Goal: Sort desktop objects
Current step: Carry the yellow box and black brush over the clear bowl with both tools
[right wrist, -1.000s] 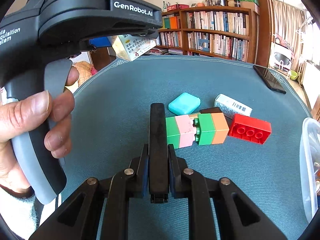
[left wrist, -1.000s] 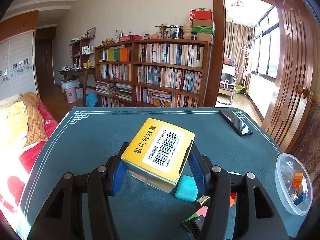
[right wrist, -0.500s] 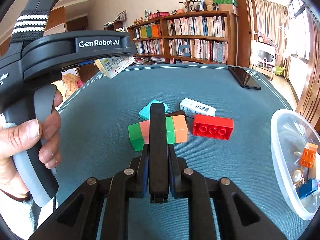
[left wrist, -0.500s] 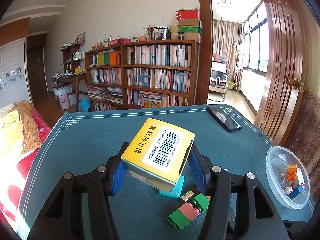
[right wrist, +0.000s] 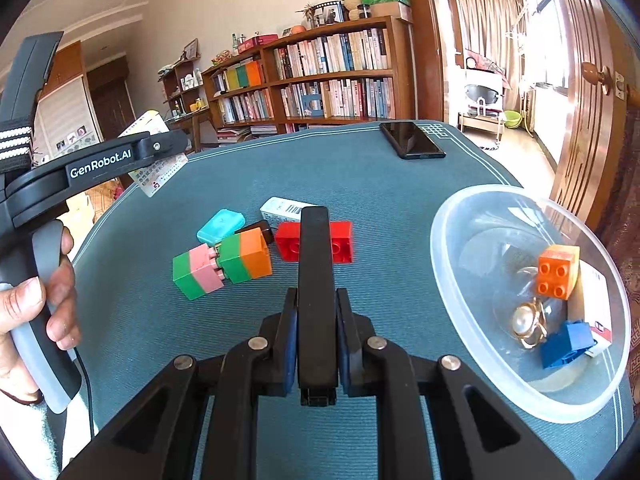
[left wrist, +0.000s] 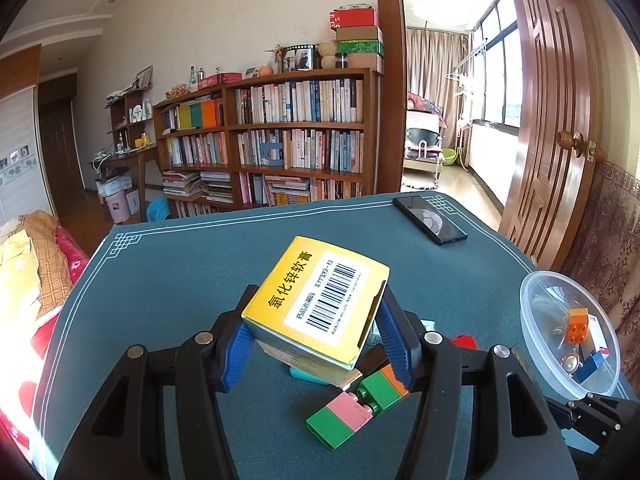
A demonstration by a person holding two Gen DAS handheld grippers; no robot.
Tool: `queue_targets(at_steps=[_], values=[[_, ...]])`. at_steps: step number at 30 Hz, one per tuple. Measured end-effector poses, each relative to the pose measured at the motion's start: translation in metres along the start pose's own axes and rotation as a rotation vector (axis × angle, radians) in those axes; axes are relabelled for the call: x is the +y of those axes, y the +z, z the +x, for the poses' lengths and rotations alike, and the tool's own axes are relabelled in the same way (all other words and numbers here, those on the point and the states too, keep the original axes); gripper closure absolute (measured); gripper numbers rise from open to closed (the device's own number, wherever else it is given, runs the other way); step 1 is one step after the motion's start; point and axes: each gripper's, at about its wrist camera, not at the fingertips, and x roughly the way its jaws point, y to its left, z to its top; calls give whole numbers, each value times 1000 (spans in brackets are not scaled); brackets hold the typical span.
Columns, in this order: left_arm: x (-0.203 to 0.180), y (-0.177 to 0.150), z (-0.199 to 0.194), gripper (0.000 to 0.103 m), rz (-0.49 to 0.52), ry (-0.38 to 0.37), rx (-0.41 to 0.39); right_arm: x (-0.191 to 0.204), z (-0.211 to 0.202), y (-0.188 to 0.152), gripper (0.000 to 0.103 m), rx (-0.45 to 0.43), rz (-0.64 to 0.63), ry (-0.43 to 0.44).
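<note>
My left gripper [left wrist: 316, 320] is shut on a yellow box with a barcode label [left wrist: 320, 296], held tilted above the green table mat. Under it lies a row of joined green, pink, green and orange bricks [left wrist: 352, 408]. My right gripper [right wrist: 317, 296] is shut on a long flat black bar [right wrist: 316, 248], whose far end hangs over a red brick [right wrist: 340, 240]. To its right stands a clear plastic bowl [right wrist: 460, 208] with an orange brick [right wrist: 558, 272], a blue brick [right wrist: 566, 344] and a pearl ring [right wrist: 528, 320] inside.
A teal case [right wrist: 220, 226], a small white box [right wrist: 280, 208] and the joined bricks [right wrist: 224, 264] lie left of the red brick. A black phone [right wrist: 412, 146] rests at the far edge. A hand [right wrist: 52, 280] holds the left gripper's handle at the left. A wooden door is beyond the table's right side.
Both grippers have swung right across the table. The bowl has come fully into the right wrist view, and the black bar now hangs over the red brick. Both grips are unchanged.
</note>
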Motion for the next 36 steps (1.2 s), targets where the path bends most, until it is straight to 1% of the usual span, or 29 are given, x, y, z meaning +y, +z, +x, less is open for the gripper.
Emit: queue_targets(at_steps=[10,12,16,21,28,36], values=[[-38,-13,2,43,78,-35,31,-56,-30,0,85,-60,88,-104],[-48,-15,1,43,97,-43,35,-69,-33,1,85,-66,108,-128],[-66,-18,-1,43,135,-62,41,-88,-37,0,85,-64,139,-147],[-85,-23,-6,43,161,-91,46,-99,-34,0,85,-63,143,-165],[-106,-26,-11,43,197,-117,42,-112,-21,-8,84,-29,158,-191],[-112,-28,-12,43,206,-124,43,-113,-23,-8,84,-36,150,-195]])
